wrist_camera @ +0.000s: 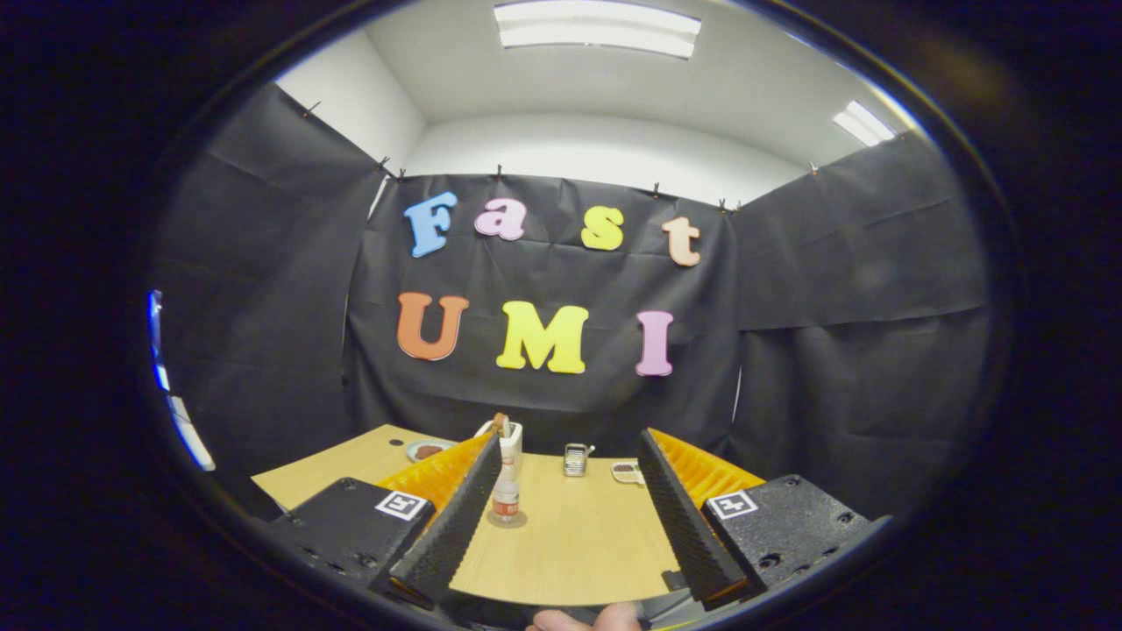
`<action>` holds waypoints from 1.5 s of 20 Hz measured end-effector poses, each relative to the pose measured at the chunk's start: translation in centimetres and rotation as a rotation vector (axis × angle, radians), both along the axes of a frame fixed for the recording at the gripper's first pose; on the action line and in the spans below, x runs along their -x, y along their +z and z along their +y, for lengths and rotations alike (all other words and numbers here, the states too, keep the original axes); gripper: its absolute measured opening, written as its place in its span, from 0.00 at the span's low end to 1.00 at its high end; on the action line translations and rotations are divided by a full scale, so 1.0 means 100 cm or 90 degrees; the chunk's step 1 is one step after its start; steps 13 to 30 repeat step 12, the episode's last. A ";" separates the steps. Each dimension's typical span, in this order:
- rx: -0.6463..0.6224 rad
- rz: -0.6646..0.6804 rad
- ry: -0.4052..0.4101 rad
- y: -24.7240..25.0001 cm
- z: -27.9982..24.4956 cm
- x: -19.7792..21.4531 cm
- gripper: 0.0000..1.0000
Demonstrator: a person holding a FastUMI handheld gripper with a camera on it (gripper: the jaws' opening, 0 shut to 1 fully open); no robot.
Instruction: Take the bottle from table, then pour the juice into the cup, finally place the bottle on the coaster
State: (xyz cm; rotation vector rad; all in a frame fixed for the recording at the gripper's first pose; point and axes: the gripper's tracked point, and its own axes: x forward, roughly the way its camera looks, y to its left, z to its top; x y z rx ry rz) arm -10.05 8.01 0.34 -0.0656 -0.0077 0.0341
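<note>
I note the gripper (570, 526) spread wide, holding nothing; the bottle (506, 492) stands on a coaster (507, 520) before the cup (512, 437).

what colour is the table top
Light wood tone, seen in the gripper view: table, beyond the open gripper.

We see a small clear bottle (506, 495) standing upright on the wooden table (570, 543), a red-and-white label around its lower body. It sits on a round, pale coaster (507, 520), just beside the inner edge of the left finger. Right behind the bottle stands a white cup (511, 438), upright, with something brownish at its rim; the finger hides part of it. We cannot tell how much juice the bottle holds.
</note>
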 end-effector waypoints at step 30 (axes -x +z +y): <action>-0.021 0.001 -0.029 -0.005 -0.019 0.001 1.00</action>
